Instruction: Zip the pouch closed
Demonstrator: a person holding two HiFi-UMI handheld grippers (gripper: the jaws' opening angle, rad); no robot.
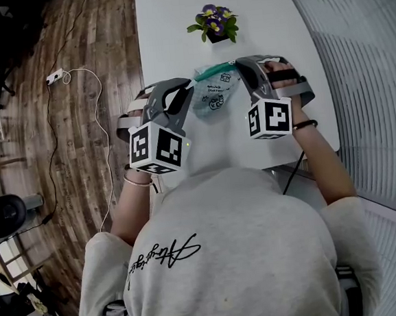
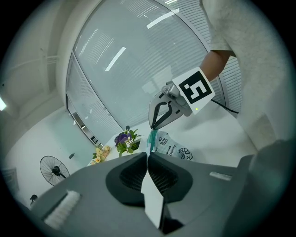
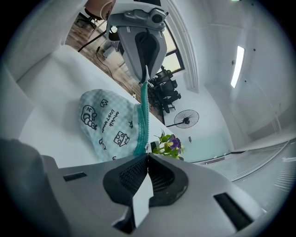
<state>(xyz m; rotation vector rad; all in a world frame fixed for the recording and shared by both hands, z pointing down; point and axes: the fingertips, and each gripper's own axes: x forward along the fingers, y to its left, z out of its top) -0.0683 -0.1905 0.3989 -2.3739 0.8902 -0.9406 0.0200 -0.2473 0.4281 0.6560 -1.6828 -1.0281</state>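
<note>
A pale checked pouch (image 1: 214,94) with small cartoon prints and a teal zipper edge (image 1: 212,70) hangs stretched between my two grippers above the white table (image 1: 166,33). My left gripper (image 1: 191,85) is shut on the pouch's left end. My right gripper (image 1: 238,63) is shut on the other end of the zipper edge. In the left gripper view the teal edge (image 2: 151,139) runs from my jaws up to the right gripper (image 2: 152,127). In the right gripper view the pouch (image 3: 107,122) hangs left of the zipper (image 3: 143,113), which runs to the left gripper (image 3: 146,77). Whether a pull tab is held is hidden.
A small pot of purple flowers (image 1: 214,23) stands on the table behind the pouch. The table's left edge borders wooden floor with a white cable and power strip (image 1: 56,77). A curved slatted wall (image 1: 361,57) lies at right. A floor fan (image 3: 185,119) stands further off.
</note>
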